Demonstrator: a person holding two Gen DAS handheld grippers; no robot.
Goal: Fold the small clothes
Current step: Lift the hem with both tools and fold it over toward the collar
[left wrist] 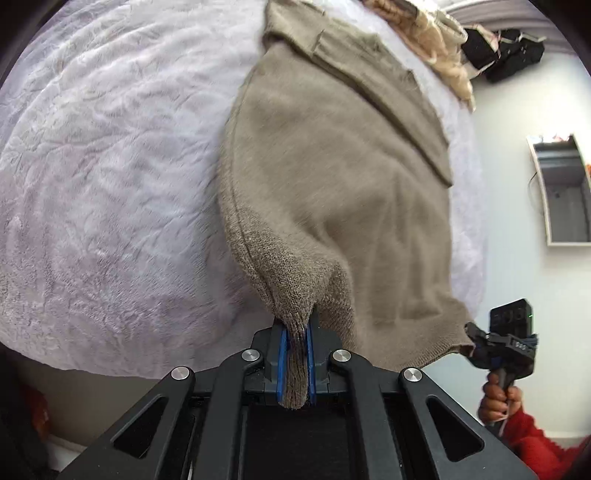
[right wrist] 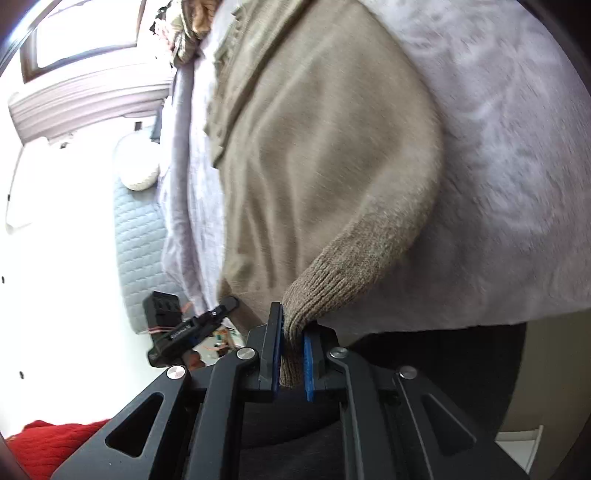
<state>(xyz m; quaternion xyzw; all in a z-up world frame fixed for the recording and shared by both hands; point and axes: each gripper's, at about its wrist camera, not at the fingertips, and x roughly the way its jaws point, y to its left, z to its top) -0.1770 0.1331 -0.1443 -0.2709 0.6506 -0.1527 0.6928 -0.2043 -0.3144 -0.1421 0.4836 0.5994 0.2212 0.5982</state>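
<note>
Left wrist view: my left gripper (left wrist: 295,363) pinches a corner of the taupe knit sweater (left wrist: 332,177), jaws closed on the fabric. My right gripper (right wrist: 293,354) clamps its ribbed hem. It drapes across the lilac blanket (left wrist: 110,184).

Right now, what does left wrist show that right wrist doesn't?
Left wrist only: the person's hand on the other gripper's handle, a white-framed mirror on the wall, dark clothes past the bed.

Right wrist only: a window, a quilted grey mat, a cream cushion.

Both: the taupe knit sweater on the lilac blanket, with the left gripper and right gripper each shut on its hem.
</note>
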